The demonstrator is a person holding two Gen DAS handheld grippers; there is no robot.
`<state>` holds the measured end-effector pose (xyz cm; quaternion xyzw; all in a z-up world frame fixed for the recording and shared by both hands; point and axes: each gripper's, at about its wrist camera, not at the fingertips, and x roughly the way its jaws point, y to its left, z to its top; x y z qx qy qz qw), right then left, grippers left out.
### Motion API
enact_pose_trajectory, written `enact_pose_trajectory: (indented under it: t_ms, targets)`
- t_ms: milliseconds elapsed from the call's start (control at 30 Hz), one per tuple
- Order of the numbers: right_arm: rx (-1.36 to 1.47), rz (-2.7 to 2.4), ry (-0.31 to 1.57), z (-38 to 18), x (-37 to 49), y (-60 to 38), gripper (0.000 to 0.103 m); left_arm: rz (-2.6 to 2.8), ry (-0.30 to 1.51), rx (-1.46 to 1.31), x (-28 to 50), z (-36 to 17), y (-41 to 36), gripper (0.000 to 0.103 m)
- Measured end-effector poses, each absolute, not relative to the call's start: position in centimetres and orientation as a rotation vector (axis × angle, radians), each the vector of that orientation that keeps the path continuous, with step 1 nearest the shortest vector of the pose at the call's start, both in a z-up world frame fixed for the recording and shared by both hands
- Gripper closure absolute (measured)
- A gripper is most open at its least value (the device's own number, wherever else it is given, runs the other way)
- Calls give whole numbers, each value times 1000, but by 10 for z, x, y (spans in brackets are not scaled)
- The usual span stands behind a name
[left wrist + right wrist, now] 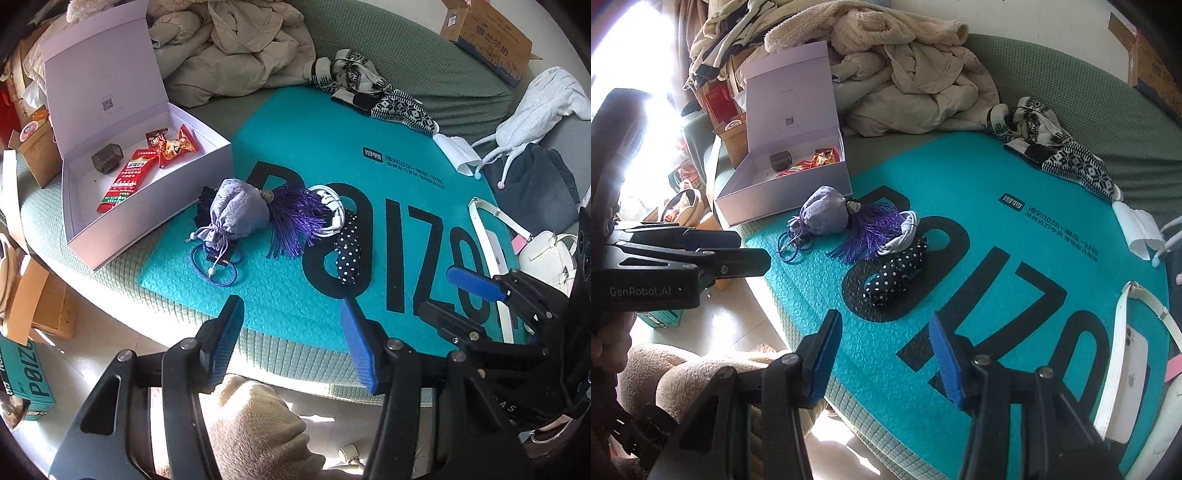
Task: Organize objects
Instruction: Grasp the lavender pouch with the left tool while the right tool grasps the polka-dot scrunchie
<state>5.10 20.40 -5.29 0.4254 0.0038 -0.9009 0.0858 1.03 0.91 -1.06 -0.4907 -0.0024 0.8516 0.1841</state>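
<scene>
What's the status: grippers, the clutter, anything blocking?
Left gripper and right gripper open, empty. Lilac pouch, tassel, cable on teal mat; white box open. Nothing blocking.

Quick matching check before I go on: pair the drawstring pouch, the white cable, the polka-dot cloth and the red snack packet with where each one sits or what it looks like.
Things:
1. drawstring pouch
2. white cable
3. polka-dot cloth
4. red snack packet

Descriptions:
A. inside the open white box
B. lilac, lying on the teal mat, nearest the box
C. coiled, beside the purple tassel
D. black with white spots

Pairs: 1-B, 2-C, 3-D, 4-A
</scene>
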Motion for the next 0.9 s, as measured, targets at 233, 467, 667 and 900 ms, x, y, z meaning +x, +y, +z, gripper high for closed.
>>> enact_pose_trajectory:
  t_ms: [233, 467, 667, 900]
  targets:
    - [1326, -2652, 5, -73, 13, 206, 54, 2419, -41, -1410, -32, -31, -1, 51]
    - [1350, -2617, 7, -82, -20, 208, 54, 2419, -62, -1441, -68, -41, -3, 51]
    - [1384, -2582, -7, -93, -41, 212, 54, 2430, -54, -1457, -95, -49, 3, 51]
    - [1448, -2511, 15, -117, -57, 217, 53, 2436, -29, -1539, -129, -69, 10, 51]
